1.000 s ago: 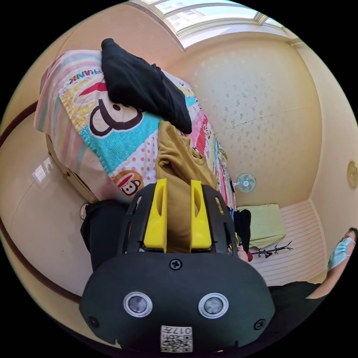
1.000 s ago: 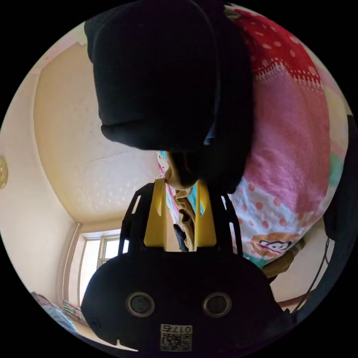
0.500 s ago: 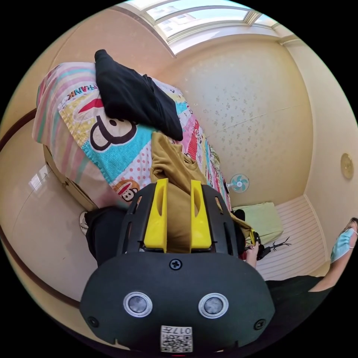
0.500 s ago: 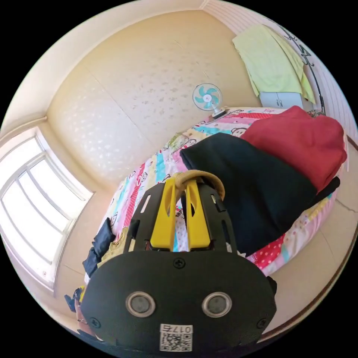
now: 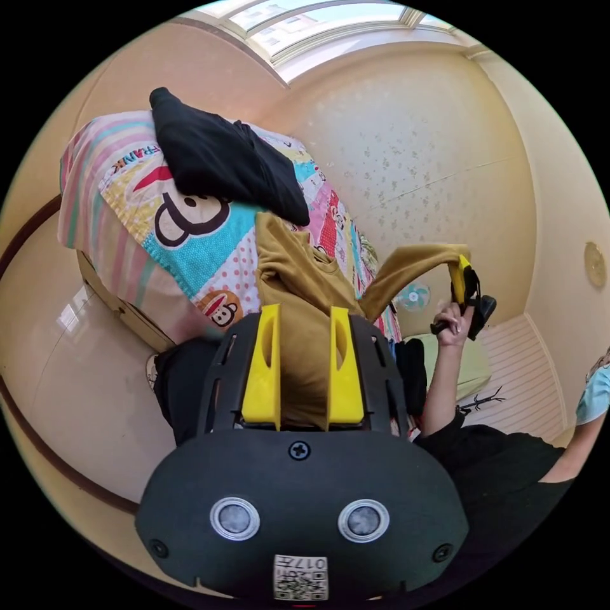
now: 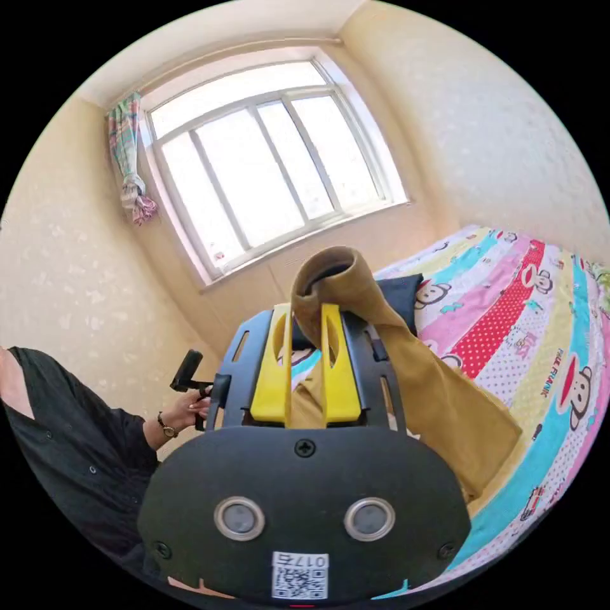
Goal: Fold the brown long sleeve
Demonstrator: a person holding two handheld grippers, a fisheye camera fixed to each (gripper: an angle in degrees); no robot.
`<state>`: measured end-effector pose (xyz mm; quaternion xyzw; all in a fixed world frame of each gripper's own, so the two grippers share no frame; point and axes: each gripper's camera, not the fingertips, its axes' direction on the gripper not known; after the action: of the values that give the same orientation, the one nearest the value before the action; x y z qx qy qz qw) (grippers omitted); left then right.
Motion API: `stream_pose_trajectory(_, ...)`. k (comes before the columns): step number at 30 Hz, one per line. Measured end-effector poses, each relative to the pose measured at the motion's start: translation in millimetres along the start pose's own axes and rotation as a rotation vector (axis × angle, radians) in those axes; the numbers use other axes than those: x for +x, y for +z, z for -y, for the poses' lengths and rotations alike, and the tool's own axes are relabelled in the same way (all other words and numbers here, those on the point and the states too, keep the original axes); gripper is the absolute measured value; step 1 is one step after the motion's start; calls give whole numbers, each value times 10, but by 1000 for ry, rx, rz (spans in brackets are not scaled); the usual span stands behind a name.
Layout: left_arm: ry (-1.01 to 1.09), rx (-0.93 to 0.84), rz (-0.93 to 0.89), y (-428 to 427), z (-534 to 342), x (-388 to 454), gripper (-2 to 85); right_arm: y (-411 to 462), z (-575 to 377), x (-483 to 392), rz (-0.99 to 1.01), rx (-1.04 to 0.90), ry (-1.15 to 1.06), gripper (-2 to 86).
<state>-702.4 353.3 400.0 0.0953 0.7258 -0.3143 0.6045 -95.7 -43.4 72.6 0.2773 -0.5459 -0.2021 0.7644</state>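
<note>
gripping the brown long sleeve (image 6: 413,381) cuff, right gripper (image 6: 305,314) jaws clenched on it above the patterned bedspread (image 6: 540,318), left gripper (image 5: 305,314) jaws apart around the shirt's body, grip unclear

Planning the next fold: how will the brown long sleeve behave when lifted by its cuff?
Likely floppy: the brown long sleeve droops from the right tongs at its cuff. Probably light, held by one pinch. It may drag its body across the bedspread.
</note>
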Motion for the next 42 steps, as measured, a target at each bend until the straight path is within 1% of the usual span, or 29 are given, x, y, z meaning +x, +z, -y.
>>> stream_pose_trajectory(2, -2, -12, 4, -33, -32, -28, 124, 143, -214, 136, -55, 24, 69, 114)
stream_pose_trajectory(5, 18, 2, 58, -149, -61, -60, 125, -47, -591, 449, -191, 97, 183, 121)
stream_pose_trajectory(7, 34, -8, 80, -84, 11, -69, 128, -151, -810, 714, -274, 72, 270, 124)
stream_pose_trajectory(10, 99, -35, 19, 243, 321, 94, 134, -172, -1210, 1175, -493, -41, 397, 129)
stream_pose_trajectory(11, 121, -33, 17, 319, 397, 156, 134, -73, -1401, 1402, -588, -138, 454, 130)
stream_pose_trajectory(12, 177, -21, 38, 499, 556, 298, 135, 120, -1629, 1682, -661, -296, 527, 133)
stream_pose_trajectory(13, 222, -20, 99, 732, 702, 408, 133, 260, -1770, 1833, -672, -397, 552, 134)
stream_pose_trajectory(14, 237, -30, 140, 879, 767, 438, 133, 338, -1965, 1896, -632, -374, 508, 139)
stream_pose_trajectory(15, 249, -96, 233, 1233, 876, 425, 129, 241, -2048, 1841, -619, -309, 486, 142)
stream_pose_trajectory(16, 213, -276, 339, 1683, 951, 299, 126, 195, -2051, 1836, -599, -317, 503, 142)
stream_pose_trajectory(17, 195, -373, 376, 1877, 950, 229, 125, 85, -2036, 1808, -566, -343, 551, 144)
stream_pose_trajectory(18, 238, -362, 388, 1922, 875, 245, 125, -72, -2062, 1699, -556, -332, 579, 145)
stream_pose_trajectory(19, 286, -293, 389, 1767, 740, 318, 126, -164, -2095, 1620, -548, -309, 583, 146)
stream_pose_trajectory(21, 314, -225, 393, 1483, 453, 350, 144, -472, -2355, 1311, -467, -250, 611, 151)
stream_pose_trajectory(23, 273, -151, 350, 1189, 71, 258, 174, -568, -2645, 1115, -399, -272, 642, 153)
stream_pose_trajectory(24, 243, -139, 282, 1082, -171, 150, 178, -595, -2844, 983, -386, -286, 653, 154)
stream_pose_trajectory(25, 215, -167, 224, 1078, -372, 17, 182, -597, -2939, 923, -386, -295, 658, 153)
stream_pose_trajectory(26, 200, -190, 215, 1111, -452, -57, 183, -605, -3099, 798, -388, -287, 653, 151)
stream_pose_trajectory(28, 164, -311, 266, 1386, -645, -327, 196, -632, -3236, 643, -400, -260, 646, 144)
stream_pose_trajectory(30, 185, -363, 253, 1590, -690, -408, 202, -622, -3295, 599, -395, -263, 660, 126)
stream_pose_trajectory(31, 221, -373, 207, 1719, -703, -428, 197, -623, -3299, 597, -411, -267, 658, 121)
stream_pose_trajectory(32, 245, -364, 188, 1779, -713, -437, 195, -618, -3311, 612, -471, -300, 653, 94)
stream_pose_trajectory(33, 267, -372, 172, 1925, -731, -481, 172, -630, -3316, 635, -472, -325, 639, 73)
stream_pose_trajectory(35, 235, -452, 102, 2154, -741, -564, 117, -751, -3306, 678, -419, -328, 673, 54)
stream_pose_trajectory(36, 221, -482, 22, 2181, -760, -547, 78, -886, -3283, 669, -383, -317, 682, 44)
stream_pose_trajectory(37, 277, -482, 2, 2100, -808, -435, 46, -968, -3266, 648, -359, -305, 676, 40)
stream_pose_trajectory(39, 430, -470, -44, 1855, -924, -203, 42, -1291, -3197, 515, -240, -233, 589, 28)
stream_pose_trajectory(41, 463, -419, -133, 1500, -921, -72, 40, -1579, -3138, 464, -171, -145, 564, 24)
stream_pose_trajectory(42, 455, -359, -202, 1237, -825, -3, 39, -1784, -3042, 445, -141, -81, 536, 22)
